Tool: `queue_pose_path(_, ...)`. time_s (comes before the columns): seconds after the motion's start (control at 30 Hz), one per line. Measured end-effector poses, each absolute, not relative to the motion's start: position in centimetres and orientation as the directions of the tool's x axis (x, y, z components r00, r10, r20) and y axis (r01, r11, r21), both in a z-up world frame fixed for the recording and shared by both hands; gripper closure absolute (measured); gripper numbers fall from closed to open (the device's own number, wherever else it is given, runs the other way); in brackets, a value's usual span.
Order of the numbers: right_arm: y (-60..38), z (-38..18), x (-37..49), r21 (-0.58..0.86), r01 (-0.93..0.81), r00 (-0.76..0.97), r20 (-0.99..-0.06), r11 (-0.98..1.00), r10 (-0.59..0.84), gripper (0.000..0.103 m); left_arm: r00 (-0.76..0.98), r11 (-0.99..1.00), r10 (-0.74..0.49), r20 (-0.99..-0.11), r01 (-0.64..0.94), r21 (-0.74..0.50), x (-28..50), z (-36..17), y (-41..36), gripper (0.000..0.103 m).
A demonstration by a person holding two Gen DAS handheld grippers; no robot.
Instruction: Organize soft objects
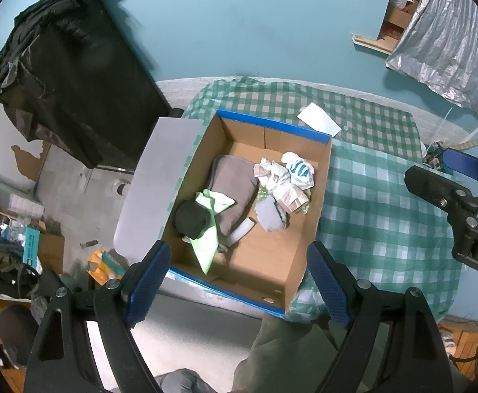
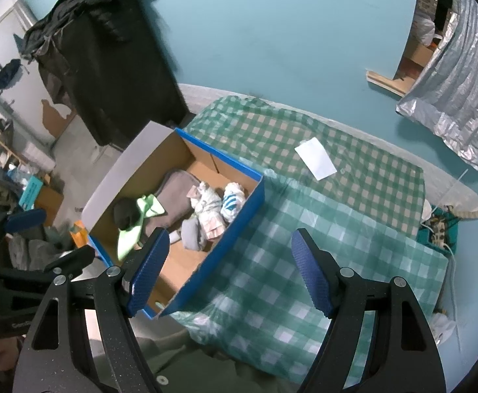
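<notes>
Clearly both the left gripper (image 1: 239, 281) and right gripper (image 2: 229, 270) gape empty above the box (image 1: 273, 129), whose limp, light green cloth (image 1: 211, 226) wants pinching at a raised fold.

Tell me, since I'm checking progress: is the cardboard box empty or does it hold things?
Partly filled. The cardboard box holds a grey folded cloth, a green cloth and other soft items; its near floor is bare.

**Soft things gathered in the cardboard box**

The open box (image 1: 321, 177) sits on the checked cloth. Inside lie a folded grey towel (image 1: 234, 185), a black bundle (image 1: 191, 219) touching a light green cloth (image 1: 211, 226), a grey sock (image 1: 270, 214), and crumpled white-patterned pieces (image 1: 286, 177) beside the right wall.
</notes>
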State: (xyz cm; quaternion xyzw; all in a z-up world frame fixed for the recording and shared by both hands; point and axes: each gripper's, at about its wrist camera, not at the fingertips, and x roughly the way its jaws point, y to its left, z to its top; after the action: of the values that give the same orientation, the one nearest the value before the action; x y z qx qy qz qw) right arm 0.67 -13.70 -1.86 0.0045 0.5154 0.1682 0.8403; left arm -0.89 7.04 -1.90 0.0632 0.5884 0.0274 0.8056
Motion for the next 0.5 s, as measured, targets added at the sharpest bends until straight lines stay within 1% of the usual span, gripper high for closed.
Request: queue_pose_path(0.5,-13.99,-2.16,0.58,0.182,-0.272,0.403,-0.87,0.945,0.284,0.026,0.302,0.99,0.124,-0.945,0.03,0.14,-0.87,-1.99,7.04,0.017)
